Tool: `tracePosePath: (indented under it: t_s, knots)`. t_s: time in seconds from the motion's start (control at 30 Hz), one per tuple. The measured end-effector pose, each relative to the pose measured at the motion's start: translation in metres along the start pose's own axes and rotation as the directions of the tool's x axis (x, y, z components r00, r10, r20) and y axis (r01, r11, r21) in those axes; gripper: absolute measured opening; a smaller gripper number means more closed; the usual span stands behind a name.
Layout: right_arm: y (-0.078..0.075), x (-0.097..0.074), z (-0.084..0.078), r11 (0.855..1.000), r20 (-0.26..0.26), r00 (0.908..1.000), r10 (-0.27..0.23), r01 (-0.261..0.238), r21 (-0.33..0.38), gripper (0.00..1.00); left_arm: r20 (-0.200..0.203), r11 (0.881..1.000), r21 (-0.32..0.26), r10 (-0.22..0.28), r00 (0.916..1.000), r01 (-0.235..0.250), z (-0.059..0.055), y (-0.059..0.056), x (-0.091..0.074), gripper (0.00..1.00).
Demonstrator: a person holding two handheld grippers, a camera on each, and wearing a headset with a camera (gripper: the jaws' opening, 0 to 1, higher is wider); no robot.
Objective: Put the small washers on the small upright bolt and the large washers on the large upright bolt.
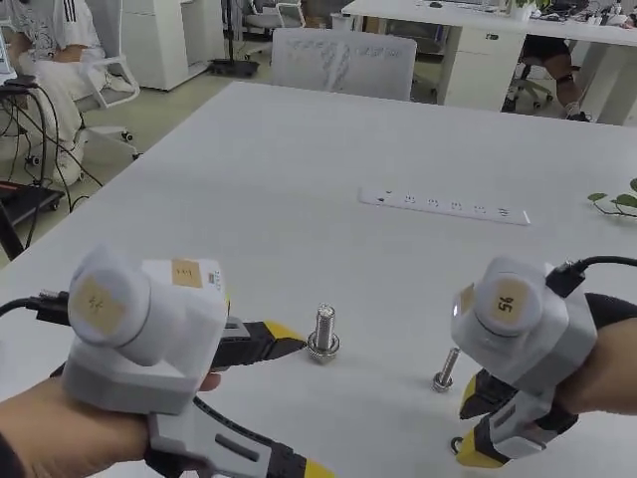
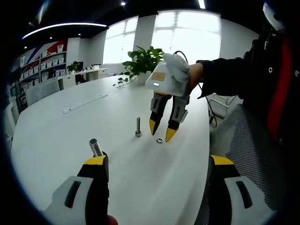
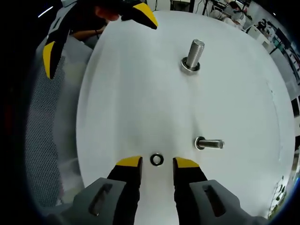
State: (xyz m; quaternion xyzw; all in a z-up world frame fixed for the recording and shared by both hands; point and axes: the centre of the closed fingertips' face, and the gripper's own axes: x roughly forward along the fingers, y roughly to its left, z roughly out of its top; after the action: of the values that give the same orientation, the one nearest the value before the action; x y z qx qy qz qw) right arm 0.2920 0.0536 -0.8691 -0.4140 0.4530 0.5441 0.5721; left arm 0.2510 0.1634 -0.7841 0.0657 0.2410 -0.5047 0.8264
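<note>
The task looks to be well along, with at least one piece left. The large bolt (image 3: 193, 55) stands upright on the white table (image 1: 299, 179) with a wider ring around its base. This may be large washers already stacked there or just the bolt's own head, as the fisheye view is too coarse to settle it. The small bolt (image 3: 209, 143) stands well apart from the large one, and its shank looks bare above the base. One small washer (image 3: 156, 159) lies flat on the table just beside the small bolt and has not been picked up. The right gripper (image 3: 157, 163) hangs over it with its jaws parted, the yellow tips straddling the ring on either side without pinching it. The left gripper (image 2: 158, 161) is spread wide and carries nothing, with one of its tips close to the large bolt. What remains, by this reckoning, is to close on the small washer, lift it and thread it onto the small bolt.
</note>
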Motion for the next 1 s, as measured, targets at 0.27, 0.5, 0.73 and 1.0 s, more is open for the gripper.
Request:
tracePosePath:
  t_s: [0.27, 0.5, 0.73, 1.0]
  knots:
    - [0.0009, 0.0053, -0.0035, 1.0, -0.021, 0.9998, -0.003, 0.002, -0.018, 0.25, 0.003, 1.0, 0.001, 0.002, 1.0, -0.002, 0.0009, 0.0001, -0.0008, 0.88]
    - [-0.0004, 0.008, -0.005, 0.999, -0.033, 0.9993, -0.017, 0.016, -0.027, 0.21, 0.004, 1.0, 0.003, 0.002, 1.0, -0.002, 0.0017, 0.0001, -0.0006, 0.88]
    - [0.0005, 0.0082, -0.0047, 0.999, -0.043, 0.9987, -0.027, 0.025, -0.045, 0.19, 0.004, 1.0, 0.003, 0.002, 1.0, -0.002, 0.0018, 0.0, 0.0, 0.88]
    - [-0.0007, 0.0082, -0.0048, 0.999, -0.023, 0.9993, -0.029, 0.029, -0.033, 0.16, 0.004, 1.0, 0.003, 0.002, 1.0, -0.002, 0.0017, 0.0003, -0.0002, 0.88]
